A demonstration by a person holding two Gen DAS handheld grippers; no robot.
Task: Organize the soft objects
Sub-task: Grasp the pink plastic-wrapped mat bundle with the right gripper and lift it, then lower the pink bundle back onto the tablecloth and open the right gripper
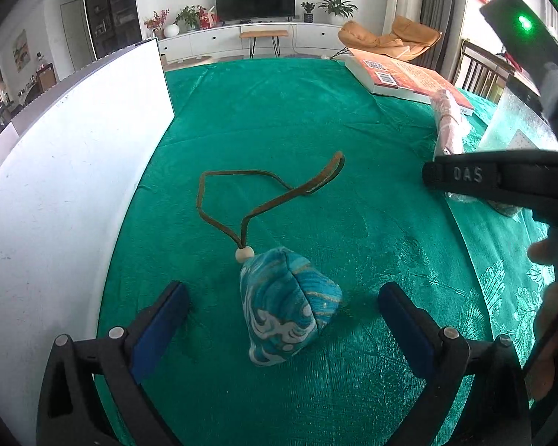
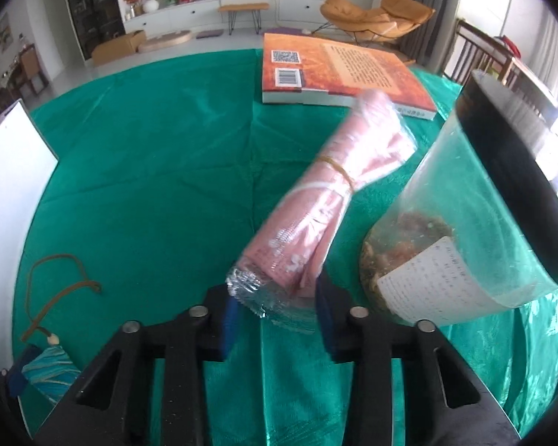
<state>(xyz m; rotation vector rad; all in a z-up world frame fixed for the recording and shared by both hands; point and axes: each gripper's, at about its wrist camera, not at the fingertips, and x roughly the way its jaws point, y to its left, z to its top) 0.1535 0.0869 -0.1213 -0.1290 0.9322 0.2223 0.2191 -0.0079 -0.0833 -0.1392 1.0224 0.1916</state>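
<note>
Nearest, left gripper spread wide astride the blue pouch on the green cloth, pads clear of it. Right gripper clamped on the near end of the pink roll, beside the jar. Beyond, an orange book.

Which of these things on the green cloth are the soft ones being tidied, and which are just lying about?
Part of the job:
- blue patterned pouch with its brown cord, between the open left hand-held gripper
- pink wrapped roll, clamped by the right hand-held gripper

Just lying about:
- orange book
- clear jar
- white board
</note>
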